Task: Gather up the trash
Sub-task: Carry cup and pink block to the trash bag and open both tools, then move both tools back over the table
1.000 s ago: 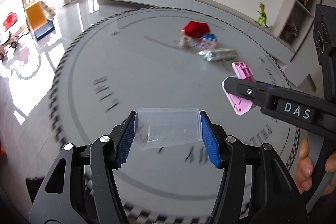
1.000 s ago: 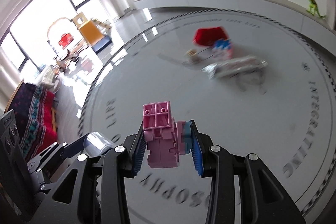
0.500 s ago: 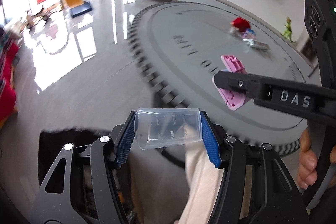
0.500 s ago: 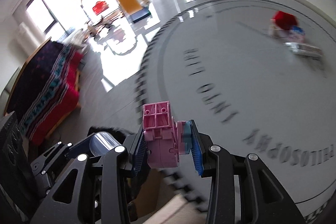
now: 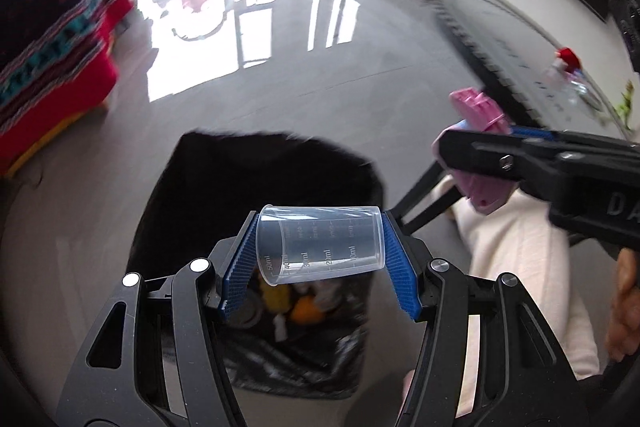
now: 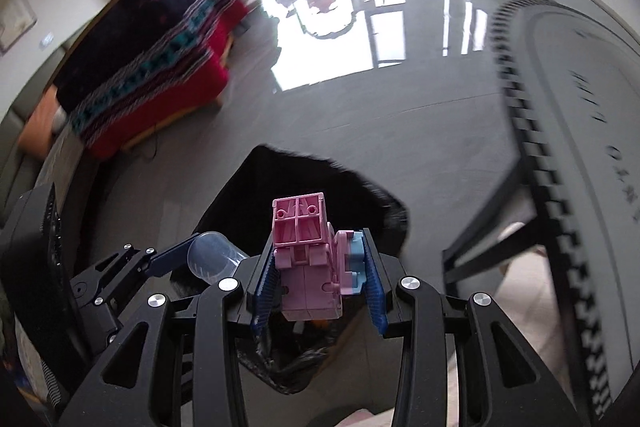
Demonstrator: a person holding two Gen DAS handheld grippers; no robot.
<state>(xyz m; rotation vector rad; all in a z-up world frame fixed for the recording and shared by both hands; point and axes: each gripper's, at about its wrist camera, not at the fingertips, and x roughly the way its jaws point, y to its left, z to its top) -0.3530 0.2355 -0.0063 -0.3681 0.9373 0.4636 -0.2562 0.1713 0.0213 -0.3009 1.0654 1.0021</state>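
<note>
Clear plastic measuring cup (image 5: 320, 244) pinched sideways in my left gripper (image 5: 320, 259); pink toy block (image 6: 307, 259) clamped in right gripper (image 6: 316, 281). Black trash bag (image 5: 256, 187) open below both. Centre over mouth, then release.

Both grippers (image 5: 320, 263) (image 6: 316, 283) are black skeleton-frame things with silver screws and ribbed blue pads (image 5: 238, 267), and the person's got cream trousers (image 5: 516, 267) on
</note>
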